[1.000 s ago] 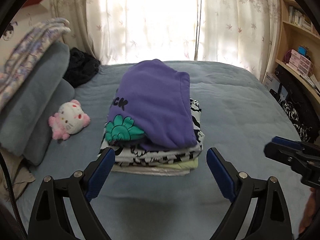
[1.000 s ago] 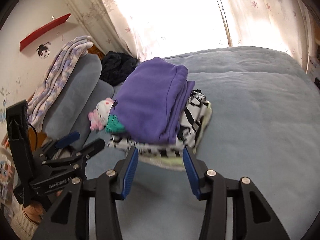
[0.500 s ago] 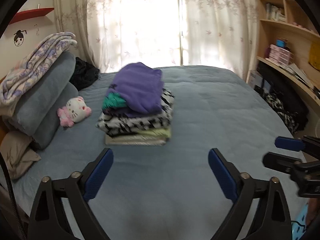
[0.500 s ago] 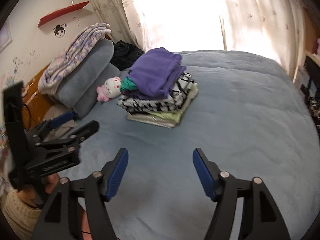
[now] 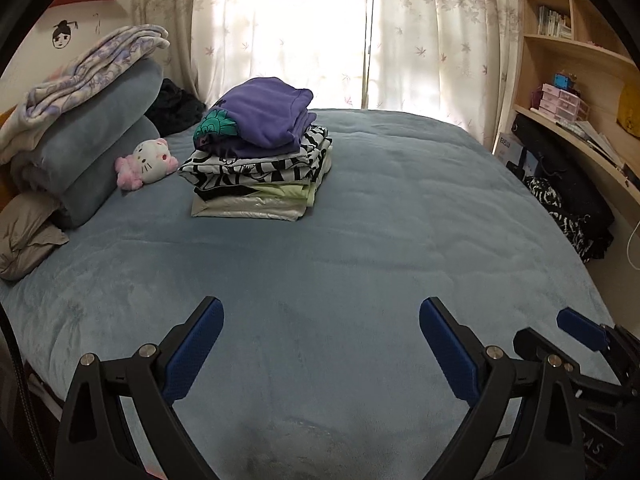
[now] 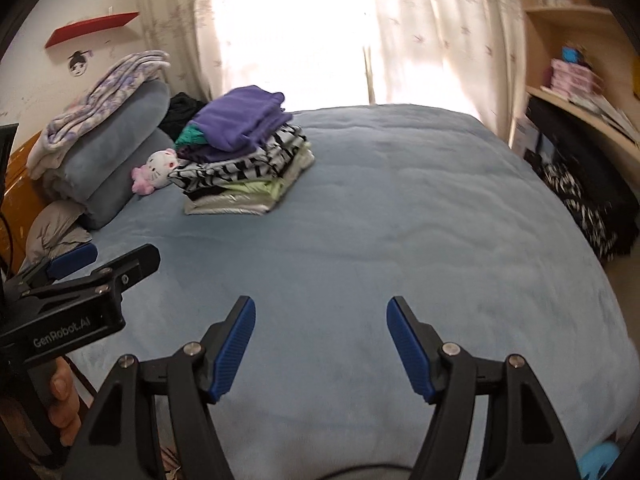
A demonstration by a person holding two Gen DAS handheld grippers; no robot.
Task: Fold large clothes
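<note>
**Folded stack stands finished at the head of the bed; both grippers hang empty over bare blanket**

A neat stack of folded clothes, topped by a purple fleece garment above zebra-striped, pale green and silvery layers, sits on the blue plush bed cover near the rolled grey-blue bedding and a small white-and-pink plush cat toy. The left gripper, with black arms and blue ribbed pads, hovers over the near edge of the bed with its jaws spread wide and nothing between them. The right gripper is likewise empty, its jaws well apart, and the pile lies well away from both.

No unfolded garment shows on the bed. A dark bundle lies behind the stack by the curtain, and black and striped fabric hangs beside the wooden shelves at the right; either may be the next piece. Judged from here, the step in hand is fetching one: it calls for taking the cloth by two well-separated points, such as shoulders or hem corners, and laying it flat on the open blanket, clear of the stack so the pile is not toppled.
</note>
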